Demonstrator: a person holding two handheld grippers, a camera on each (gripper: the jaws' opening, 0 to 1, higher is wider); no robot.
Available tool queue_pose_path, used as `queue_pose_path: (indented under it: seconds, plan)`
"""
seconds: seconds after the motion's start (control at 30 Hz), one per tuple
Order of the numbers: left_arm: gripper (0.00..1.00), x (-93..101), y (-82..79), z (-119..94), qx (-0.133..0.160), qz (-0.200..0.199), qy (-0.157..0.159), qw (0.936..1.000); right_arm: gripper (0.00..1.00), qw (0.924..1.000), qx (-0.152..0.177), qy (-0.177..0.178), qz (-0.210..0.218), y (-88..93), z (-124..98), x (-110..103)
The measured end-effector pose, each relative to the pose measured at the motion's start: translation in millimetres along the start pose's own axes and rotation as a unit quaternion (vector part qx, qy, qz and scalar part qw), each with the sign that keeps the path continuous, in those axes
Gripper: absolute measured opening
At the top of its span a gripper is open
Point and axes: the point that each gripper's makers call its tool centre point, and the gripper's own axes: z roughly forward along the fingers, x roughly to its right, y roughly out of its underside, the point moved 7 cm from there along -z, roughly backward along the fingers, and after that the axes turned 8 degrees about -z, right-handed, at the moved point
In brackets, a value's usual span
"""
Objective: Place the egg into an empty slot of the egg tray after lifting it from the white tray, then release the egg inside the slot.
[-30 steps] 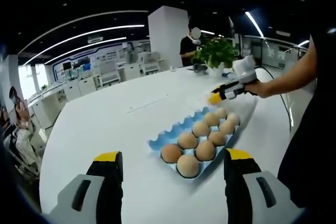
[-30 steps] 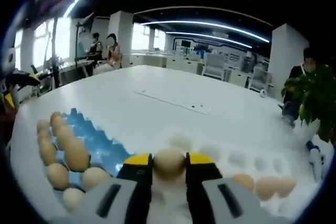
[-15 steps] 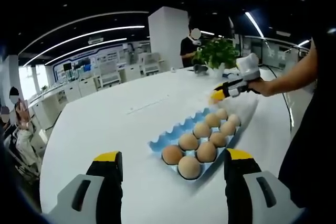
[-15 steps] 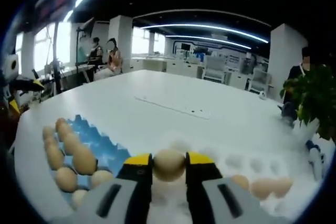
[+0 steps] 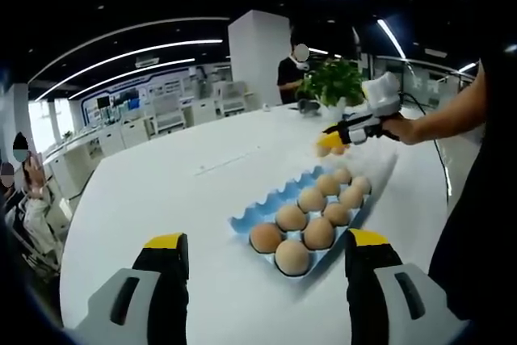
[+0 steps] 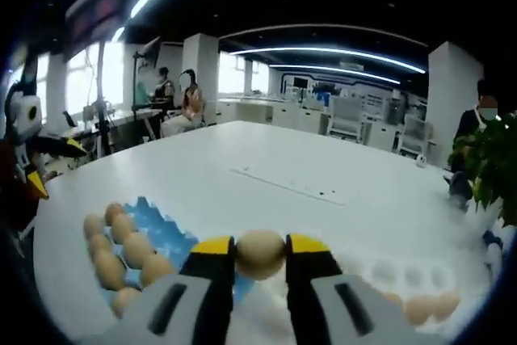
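Your right gripper [image 6: 259, 258] grips the egg [image 6: 260, 253] firmly; left gripper [image 5: 266, 260] fingers spread, idle. Carry low toward a free blue egg tray [image 6: 166, 236] slot, lower gently.

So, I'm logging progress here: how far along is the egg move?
Done: the egg is off the white tray, clamped in the right hand-held gripper. In hand: carrying it toward the blue egg tray. Left: lowering it into an empty slot and releasing. The left hand-held gripper is open, holding nothing.
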Motion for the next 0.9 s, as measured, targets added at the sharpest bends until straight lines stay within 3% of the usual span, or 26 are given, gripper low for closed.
queue_pose_path:
  seconds: [0.67,0.9]
  plan:
    - [0.81,-4.8,3.8,-2.3,-0.002,-0.004,-0.003,1.0000,0.23,0.9962,0.025,-0.083,-0.006,-26.6,37.2,-61.3]
    - [0.81,-4.6,4.7,-1.8,-0.004,-0.007,-0.003,1.0000,0.23,0.9913,0.037,-0.126,-0.009,-41.9,58.4,-96.9]
